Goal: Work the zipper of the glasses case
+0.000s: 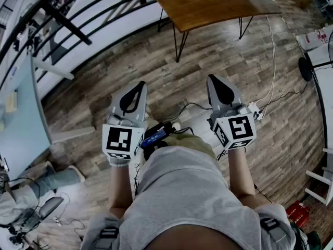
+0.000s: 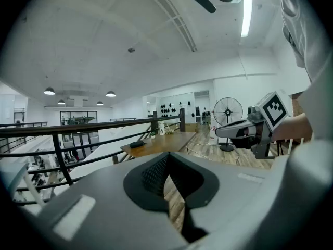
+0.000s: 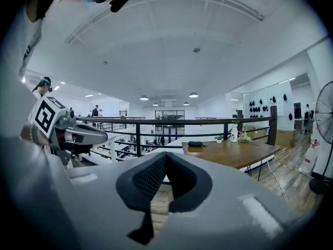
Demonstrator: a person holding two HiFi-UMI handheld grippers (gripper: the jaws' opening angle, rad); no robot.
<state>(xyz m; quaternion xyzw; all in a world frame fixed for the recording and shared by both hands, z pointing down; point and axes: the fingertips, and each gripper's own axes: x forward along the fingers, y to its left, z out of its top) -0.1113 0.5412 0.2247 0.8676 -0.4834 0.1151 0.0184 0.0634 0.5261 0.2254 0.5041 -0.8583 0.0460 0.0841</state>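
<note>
The left tongs (image 1: pixel 138 87) and the right tongs (image 1: pixel 215 82) are both clenched empty, held side by side above the wood floor (image 1: pixel 234 61). The dark glasses case (image 3: pixel 196 144) lies on the wooden tabletop (image 1: pixel 208 7) at twelve o'clock, well apart from both.

**A:** Where is the glasses case (image 2: pixel 137 144)?

**B:** It lies flat on the wooden table (image 2: pixel 169 141), near the end on the railing (image 2: pixel 78 129) side. It sits alone, with bare wood all round it.

**A:** What does it look like?

**B:** Dark, low and oblong, with rounded ends (black or close to it; it shows very small). The right gripper view shows the same shape, long side across the picture.

**A:** Zipped or open?

**B:** I cannot tell. It reads as one closed-looking lump, but the zipper is too small to make out.
</note>
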